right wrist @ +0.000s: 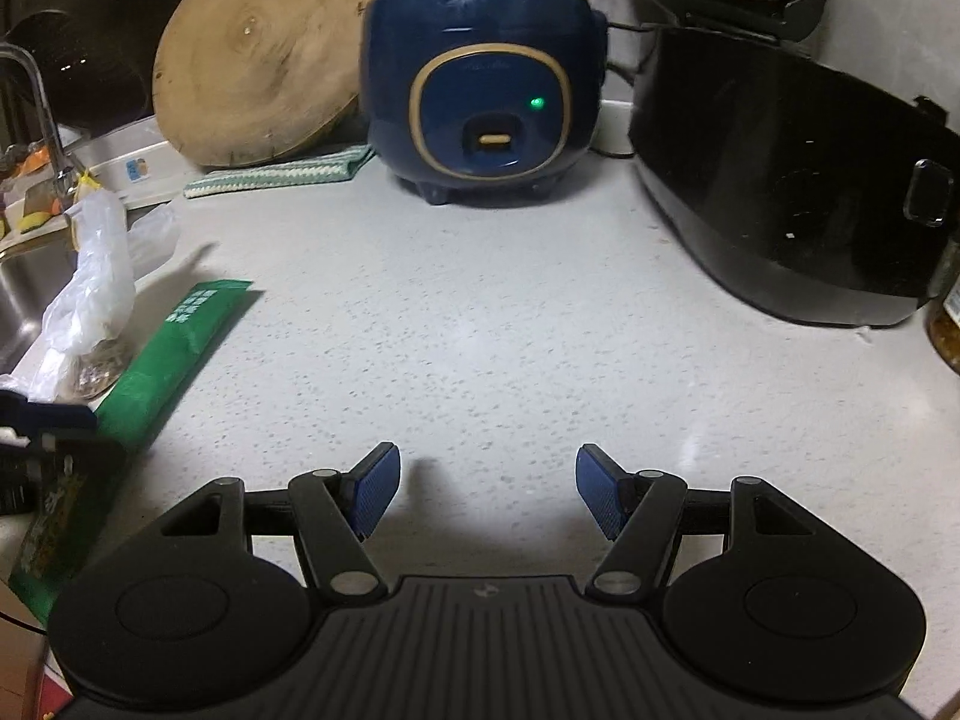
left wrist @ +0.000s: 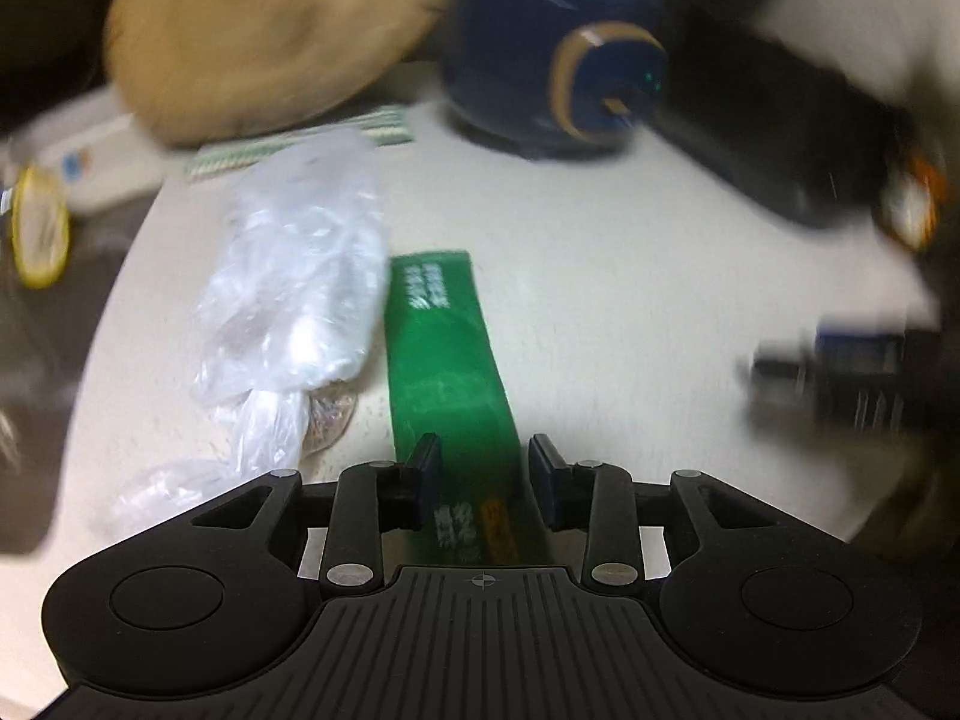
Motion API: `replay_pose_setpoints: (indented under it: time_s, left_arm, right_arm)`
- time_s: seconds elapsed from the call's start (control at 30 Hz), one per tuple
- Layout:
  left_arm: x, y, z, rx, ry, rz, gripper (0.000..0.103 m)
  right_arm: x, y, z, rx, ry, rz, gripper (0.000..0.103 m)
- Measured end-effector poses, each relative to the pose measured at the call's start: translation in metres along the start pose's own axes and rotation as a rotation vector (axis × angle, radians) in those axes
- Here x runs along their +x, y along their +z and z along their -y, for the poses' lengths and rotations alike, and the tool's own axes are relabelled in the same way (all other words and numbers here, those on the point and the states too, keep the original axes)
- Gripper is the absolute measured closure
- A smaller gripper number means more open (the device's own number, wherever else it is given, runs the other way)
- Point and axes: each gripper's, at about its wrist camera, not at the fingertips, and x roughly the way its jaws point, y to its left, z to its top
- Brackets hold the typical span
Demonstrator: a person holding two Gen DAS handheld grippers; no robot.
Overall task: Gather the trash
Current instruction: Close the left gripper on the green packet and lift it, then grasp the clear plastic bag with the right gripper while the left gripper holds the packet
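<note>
A: Two views, and they differ. Right wrist's is sharp: the counter [right wrist: 480, 330], a black cooker [right wrist: 780, 180] far right, a blue cooker [right wrist: 486, 96] far centre with a green light, a wooden board [right wrist: 258, 60] leaning far left, a striped cloth [right wrist: 282, 174] under it, and a sink [right wrist: 24, 294] at the left edge.

B: And left wrist's?

A: Blurred. Same cookers and board, but it looks straight down the wrapper [left wrist: 444, 360], which the right view shows only from the side.

B: Where is the wrapper?

A: Flat on the counter at its left part, just right of a clear plastic bag [left wrist: 300, 276]. Green, long and narrow; its long axis runs near to far, the far end with white print.

B: Grippers?

A: Left gripper [left wrist: 483, 468] straddles the wrapper's near part, jaws apart, a gap on the right pad's side; whether the left pad touches I cannot tell. Right gripper [right wrist: 487, 492] is wide, nothing between, over bare counter, right of the wrapper.
</note>
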Motion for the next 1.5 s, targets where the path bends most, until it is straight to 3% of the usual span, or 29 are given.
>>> replay_pose_setpoints:
  time_s: [0.1, 0.2, 0.43, 0.57, 0.83, 0.93, 1.0, 1.03, 1.1, 1.17, 1.3, 1.4, 1.5]
  left_arm:
    - [0.007, 0.007, -0.002, -0.028, 0.055, 0.025, 0.067]
    - [0.019, 0.009, -0.001, -0.024, 0.04, -0.023, 0.065]
    - [0.029, 0.009, 0.013, 0.018, -0.009, -0.042, 0.028]
    - [0.031, 0.008, 0.018, 0.036, -0.025, -0.053, 0.016]
    - [0.033, 0.009, 0.011, 0.026, 0.0, -0.074, 0.014]
    - [0.027, 0.007, 0.004, -0.005, -0.023, -0.076, 0.02]
    - [0.023, 0.004, 0.002, -0.011, 0.01, -0.055, 0.038]
    - [0.021, 0.003, 0.002, -0.005, 0.047, -0.044, 0.054]
    - [0.019, 0.001, -0.002, -0.017, 0.043, -0.035, 0.059]
    - [0.015, 0.001, -0.008, -0.06, 0.013, -0.021, 0.073]
    - [-0.009, 0.0, -0.017, -0.126, -0.109, 0.04, 0.077]
    - [-0.039, 0.004, -0.023, -0.143, -0.131, 0.128, 0.078]
    - [-0.067, 0.009, -0.04, -0.183, -0.104, 0.203, 0.078]
  right_arm:
    - [-0.001, 0.0, -0.004, -0.013, 0.008, 0.002, 0.037]
    - [-0.001, -0.001, -0.004, -0.013, 0.017, -0.002, 0.037]
    - [0.002, -0.004, -0.004, -0.006, 0.019, -0.02, 0.037]
    - [0.0, -0.004, -0.004, -0.002, 0.016, -0.018, 0.037]
    - [-0.001, -0.004, -0.002, -0.002, -0.01, -0.008, 0.037]
    - [-0.002, -0.003, -0.001, -0.001, -0.004, -0.002, 0.037]
    - [0.0, -0.003, -0.002, -0.006, 0.001, -0.007, 0.037]
    - [0.002, -0.003, -0.002, -0.012, 0.001, -0.012, 0.037]
    - [0.004, -0.001, -0.003, -0.023, -0.009, -0.013, 0.037]
    - [0.004, 0.002, -0.003, -0.021, -0.013, -0.009, 0.037]
    - [0.0, 0.011, -0.007, -0.022, -0.004, 0.028, 0.037]
    - [0.001, 0.023, -0.016, -0.034, 0.018, 0.059, 0.037]
    - [0.004, 0.04, -0.035, -0.062, 0.083, 0.082, 0.037]
